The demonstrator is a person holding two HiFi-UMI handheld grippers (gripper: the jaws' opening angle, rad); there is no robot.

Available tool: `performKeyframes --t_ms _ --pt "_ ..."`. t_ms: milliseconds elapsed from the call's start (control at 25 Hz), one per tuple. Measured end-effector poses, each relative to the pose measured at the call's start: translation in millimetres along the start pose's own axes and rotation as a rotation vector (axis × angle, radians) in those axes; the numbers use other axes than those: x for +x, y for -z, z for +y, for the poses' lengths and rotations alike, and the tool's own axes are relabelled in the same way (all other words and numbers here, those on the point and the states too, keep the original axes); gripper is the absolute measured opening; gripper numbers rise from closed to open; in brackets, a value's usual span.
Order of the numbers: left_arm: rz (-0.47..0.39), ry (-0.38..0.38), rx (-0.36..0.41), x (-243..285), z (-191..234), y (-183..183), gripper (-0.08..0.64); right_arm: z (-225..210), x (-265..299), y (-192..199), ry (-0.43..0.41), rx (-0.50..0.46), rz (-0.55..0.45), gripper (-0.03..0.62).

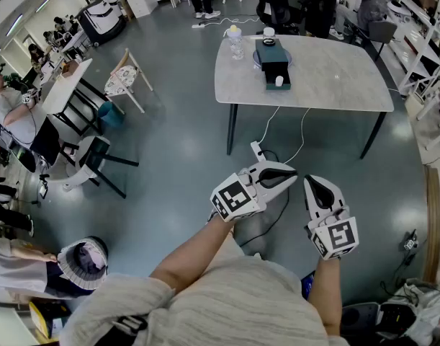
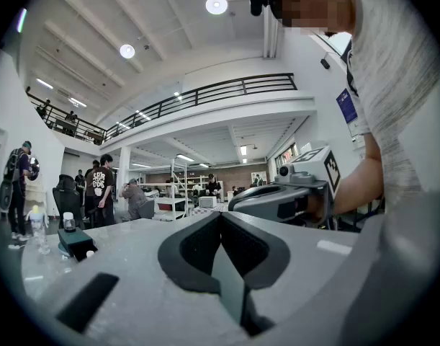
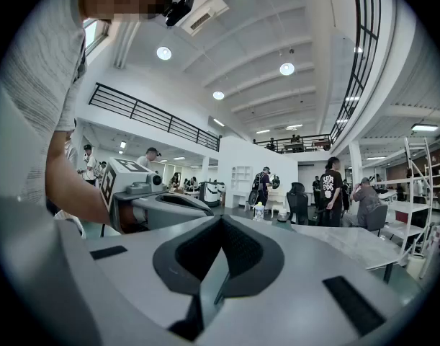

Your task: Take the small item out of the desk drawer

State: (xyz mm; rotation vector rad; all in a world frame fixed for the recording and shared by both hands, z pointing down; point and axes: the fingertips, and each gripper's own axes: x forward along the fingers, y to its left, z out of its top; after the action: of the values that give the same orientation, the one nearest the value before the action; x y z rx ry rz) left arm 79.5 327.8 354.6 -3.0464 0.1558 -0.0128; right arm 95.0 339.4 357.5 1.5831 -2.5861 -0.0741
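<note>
Floor: open between the person and the table — only a cable trails there.
Tabletop: bare in front and right of the drawer unit.
Obstacle: bottle just left of the unit.
Left flank: chairs, well apart.

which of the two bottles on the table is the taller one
The clear bottle with the yellowish cap, left of the dark drawer box. The other bottle, behind the box, is much shorter, with a white lid.
</note>
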Motion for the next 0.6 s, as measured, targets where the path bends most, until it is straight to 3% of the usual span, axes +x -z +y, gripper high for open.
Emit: performKeyframes --t_ms 360,600 --pt "0.001 0.013 0.005 -5 -1 13 0.014 3 5 -1 -0.011 -0.023 -0.002 0.006" --pt "-0.016 -0.001 -0.012 -15 10 19 0.014 9 17 4 -0.049 0.047 -0.017 0.008"
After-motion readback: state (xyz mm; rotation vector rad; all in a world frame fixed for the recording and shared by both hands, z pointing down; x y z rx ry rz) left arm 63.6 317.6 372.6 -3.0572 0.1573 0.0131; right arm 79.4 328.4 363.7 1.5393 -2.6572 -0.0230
